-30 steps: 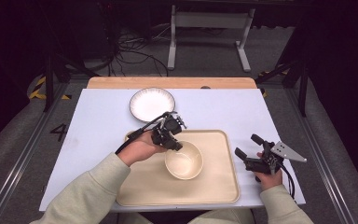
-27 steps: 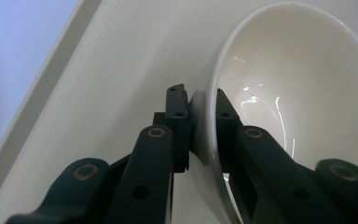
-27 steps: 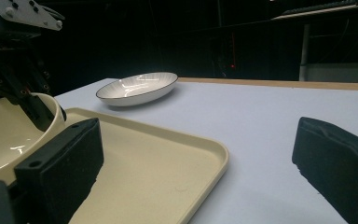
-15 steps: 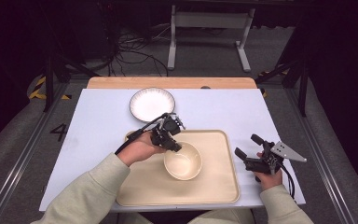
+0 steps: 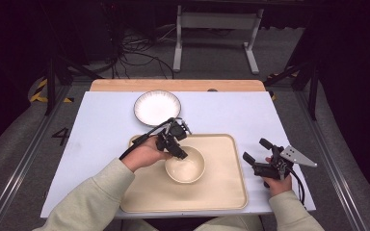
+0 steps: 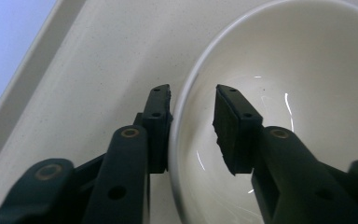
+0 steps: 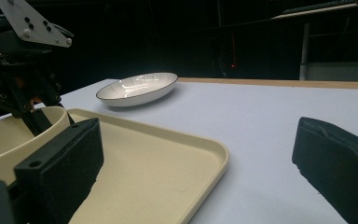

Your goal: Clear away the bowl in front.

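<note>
Here we see the left gripper (image 5: 179,149) reaching down from the left hand (image 5: 144,153), its jaws apart and straddling the near-left rim of the cream bowl (image 5: 185,164), one jaw outside and one inside, apparently not yet pressing it. The bowl sits on the beige tray (image 5: 221,192), the white plate (image 5: 157,107) lies well beyond on the table (image 5: 96,125), and the right gripper (image 5: 256,155) rests beside the tray's right edge, jaws wide apart. Since a second ago the left gripper has edged slightly lower over the rim, while the right one has stayed put.
</note>
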